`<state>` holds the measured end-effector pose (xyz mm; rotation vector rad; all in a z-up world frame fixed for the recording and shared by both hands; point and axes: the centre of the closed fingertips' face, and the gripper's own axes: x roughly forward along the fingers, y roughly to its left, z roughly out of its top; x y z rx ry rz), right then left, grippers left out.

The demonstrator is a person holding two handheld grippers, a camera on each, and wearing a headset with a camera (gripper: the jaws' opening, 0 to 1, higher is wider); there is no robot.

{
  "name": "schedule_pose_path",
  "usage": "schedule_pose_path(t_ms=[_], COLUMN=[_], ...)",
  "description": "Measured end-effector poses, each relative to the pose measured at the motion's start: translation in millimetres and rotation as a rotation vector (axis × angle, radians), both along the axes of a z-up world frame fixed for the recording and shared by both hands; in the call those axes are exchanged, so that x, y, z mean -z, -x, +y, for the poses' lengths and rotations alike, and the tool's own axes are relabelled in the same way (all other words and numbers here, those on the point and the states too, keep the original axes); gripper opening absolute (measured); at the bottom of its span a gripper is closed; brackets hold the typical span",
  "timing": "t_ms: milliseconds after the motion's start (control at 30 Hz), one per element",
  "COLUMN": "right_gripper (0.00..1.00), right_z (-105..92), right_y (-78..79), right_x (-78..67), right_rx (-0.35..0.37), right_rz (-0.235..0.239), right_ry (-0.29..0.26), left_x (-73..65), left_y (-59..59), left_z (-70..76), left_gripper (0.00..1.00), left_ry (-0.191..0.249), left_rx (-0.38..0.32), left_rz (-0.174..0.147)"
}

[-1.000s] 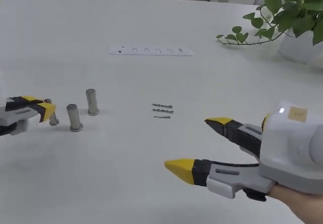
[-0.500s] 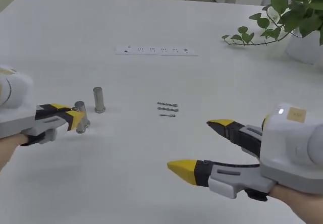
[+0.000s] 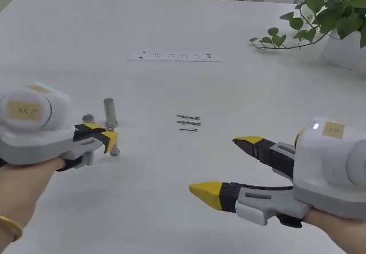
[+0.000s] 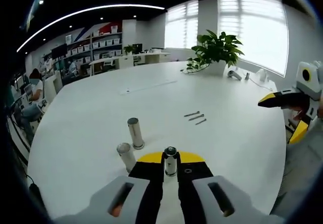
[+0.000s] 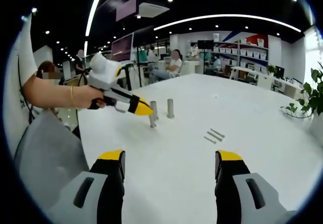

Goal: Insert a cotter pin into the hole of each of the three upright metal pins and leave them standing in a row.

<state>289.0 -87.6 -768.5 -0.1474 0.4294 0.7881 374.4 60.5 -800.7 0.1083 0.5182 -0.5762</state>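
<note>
Three short steel pins stand at the left of the white table (image 3: 189, 208). My left gripper (image 3: 108, 141) (image 4: 171, 159) is shut on one pin (image 3: 114, 150) (image 4: 170, 164), held upright nearest me. A second pin (image 3: 109, 112) (image 4: 134, 132) stands free behind it. The third pin (image 3: 87, 119) (image 4: 125, 155) is partly hidden behind the gripper's jaws. Three cotter pins (image 3: 188, 123) (image 4: 195, 117) (image 5: 214, 134) lie side by side mid-table. At the lower right my right gripper (image 3: 224, 168) (image 5: 170, 157) hovers open, holding nothing, well short of the cotter pins.
A white power strip (image 3: 174, 56) lies flat across the far middle of the table. A potted plant (image 3: 329, 14) stands at the far right corner. In the right gripper view, people sit at desks beyond the table.
My left gripper has shut on the leftmost pin and carried it right, to just in front of the other two pins. The right gripper has barely moved.
</note>
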Motion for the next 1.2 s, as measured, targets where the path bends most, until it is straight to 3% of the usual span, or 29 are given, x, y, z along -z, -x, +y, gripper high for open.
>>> schedule_pose_path(t_ms=[333, 733, 1200], right_gripper=[0.74, 0.74, 0.74], right_z=[-4.3, -5.3, -2.9], right_y=[0.0, 2.0, -1.8], right_x=[2.0, 6.1, 4.8], right_rx=[0.013, 0.021, 0.021], right_rz=[0.004, 0.016, 0.014], right_ry=[-0.001, -0.005, -0.009], left_x=[11.3, 13.0, 14.3], left_y=[2.2, 3.2, 1.0], left_z=[-14.8, -17.0, -18.6], left_gripper=[0.07, 0.07, 0.10], left_ry=[-0.043, -0.033, -0.056], left_rx=[0.033, 0.020, 0.020], left_rz=[-0.008, -0.016, -0.035])
